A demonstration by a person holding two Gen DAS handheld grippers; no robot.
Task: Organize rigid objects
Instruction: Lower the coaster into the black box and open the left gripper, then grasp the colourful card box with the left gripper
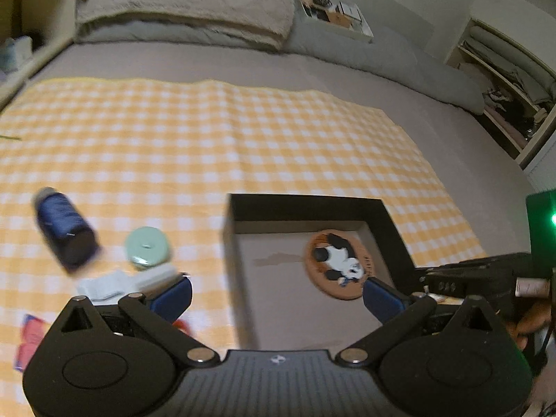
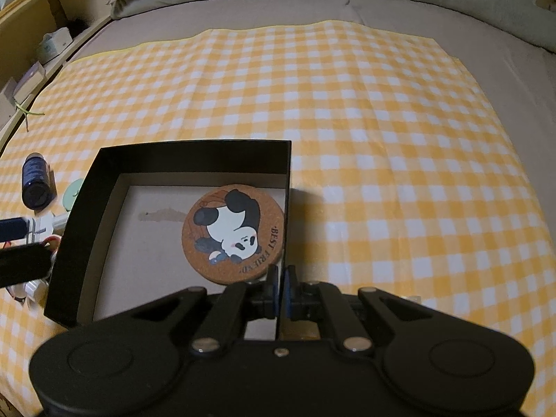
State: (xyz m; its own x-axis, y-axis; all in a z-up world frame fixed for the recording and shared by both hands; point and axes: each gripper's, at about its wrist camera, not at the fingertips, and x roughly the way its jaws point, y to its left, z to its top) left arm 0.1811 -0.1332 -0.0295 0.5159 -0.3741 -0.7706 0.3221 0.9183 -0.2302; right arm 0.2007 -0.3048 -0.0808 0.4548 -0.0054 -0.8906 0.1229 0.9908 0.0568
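Box [image 2: 87,239] sits on checked cloth [image 2: 347,104], right wall pinched by right gripper [image 2: 280,283]. Panda coaster [image 2: 233,233] already inside. Left gripper [image 1: 276,293] spread wide, empty, above box. Thread spool [image 1: 64,231], green disc [image 1: 147,246] still outside. Risk: thin wall slipping, box skidding.
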